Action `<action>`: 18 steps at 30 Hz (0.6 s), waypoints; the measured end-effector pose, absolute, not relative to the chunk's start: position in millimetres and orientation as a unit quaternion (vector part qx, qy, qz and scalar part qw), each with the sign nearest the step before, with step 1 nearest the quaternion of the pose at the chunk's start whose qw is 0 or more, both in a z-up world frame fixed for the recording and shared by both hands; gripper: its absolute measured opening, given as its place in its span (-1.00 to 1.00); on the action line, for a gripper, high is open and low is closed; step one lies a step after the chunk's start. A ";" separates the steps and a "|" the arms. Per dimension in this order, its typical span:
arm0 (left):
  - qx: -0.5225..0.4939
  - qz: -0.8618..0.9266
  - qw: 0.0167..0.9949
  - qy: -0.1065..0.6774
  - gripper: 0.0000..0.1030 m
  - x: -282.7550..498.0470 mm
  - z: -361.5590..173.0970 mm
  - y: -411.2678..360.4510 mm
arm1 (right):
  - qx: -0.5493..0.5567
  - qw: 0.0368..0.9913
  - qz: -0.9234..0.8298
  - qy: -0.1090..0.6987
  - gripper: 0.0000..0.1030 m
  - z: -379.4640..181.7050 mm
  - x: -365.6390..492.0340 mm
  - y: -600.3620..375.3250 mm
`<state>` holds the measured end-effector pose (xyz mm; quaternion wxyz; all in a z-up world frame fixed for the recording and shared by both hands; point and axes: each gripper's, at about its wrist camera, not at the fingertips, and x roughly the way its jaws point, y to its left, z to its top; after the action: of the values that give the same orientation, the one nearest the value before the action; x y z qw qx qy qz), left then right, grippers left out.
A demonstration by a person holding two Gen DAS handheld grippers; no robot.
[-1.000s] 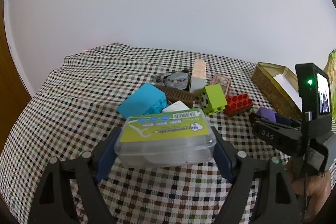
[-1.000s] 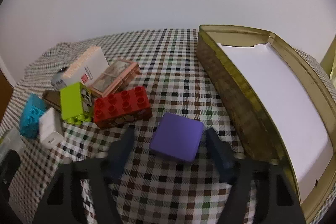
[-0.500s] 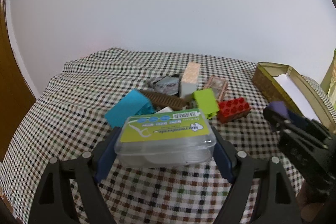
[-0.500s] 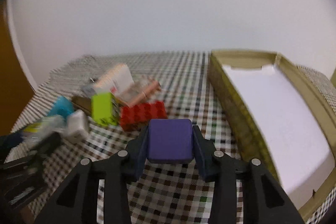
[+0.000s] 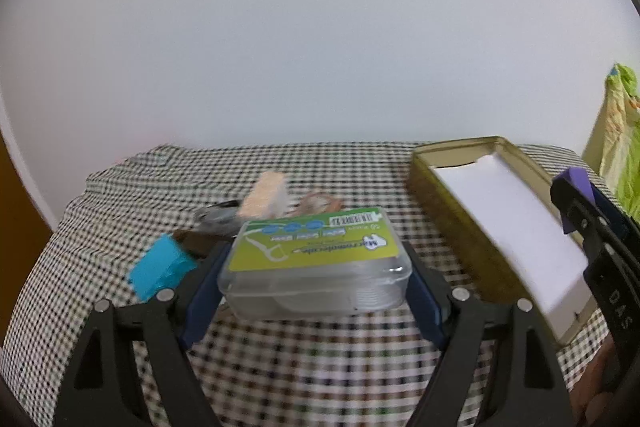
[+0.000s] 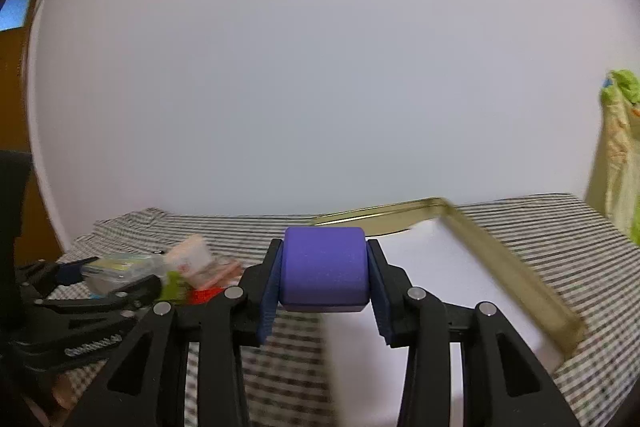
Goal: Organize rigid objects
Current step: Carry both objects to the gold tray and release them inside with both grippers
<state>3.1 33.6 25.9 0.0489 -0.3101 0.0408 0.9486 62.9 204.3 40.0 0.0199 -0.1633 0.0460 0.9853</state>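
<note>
Holding one item in each gripper, the person appears to be carrying both toward the gold tin [image 5: 448,211], which lies open at the right of the left-wrist frame with a white lining and nothing yet seen inside; the task suggests it is the collecting place.

The left gripper [image 5: 316,275], at lower centre of its frame, stands fairly wide, its blue pads pressed on the two short ends of a clear plastic box [image 5: 316,267] with a green label. The box sits level and clear of the checked cloth [image 5: 104,211] on the worktop.

The right gripper [image 6: 324,271], at lower centre of its own frame, has just been closing and is now narrow, clamped on both sides of a purple block [image 6: 324,267]. The block hangs above the near edge of the tin, not touching it.

The remaining pieces, among them a blue brick [image 5: 160,269] and a tan box [image 5: 264,195], lie clustered at centre left on the cloth, well apart from the tin.
</note>
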 end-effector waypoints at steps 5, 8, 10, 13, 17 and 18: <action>-0.304 0.948 0.072 0.056 0.58 5.9 29.4 65.1 | -0.177 0.064 0.982 0.031 -0.18 33.6 60.7 244.2; -0.304 0.947 0.084 0.063 0.58 3.9 29.6 85.0 | -0.187 0.083 0.978 0.029 -0.18 29.7 58.0 268.6; -0.302 0.946 0.090 0.068 0.58 3.3 30.6 97.3 | -0.190 0.097 0.977 0.020 -0.18 28.4 58.7 280.5; -0.302 0.946 0.099 0.071 0.58 1.1 30.2 115.8 | -0.196 0.114 0.974 0.014 -0.18 24.8 56.2 296.0; -0.307 0.942 0.108 0.078 0.58 -3.6 24.3 135.2 | -0.213 0.117 0.970 0.019 -0.18 19.6 46.6 312.7; -0.310 0.941 0.111 0.080 0.58 -5.4 21.9 141.5 | -0.216 0.112 0.970 0.024 -0.18 19.2 50.0 323.2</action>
<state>-5.4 141.5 21.9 0.1113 -0.3098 0.0804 0.9409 50.0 323.2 19.2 0.1118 -0.2161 0.0242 0.9697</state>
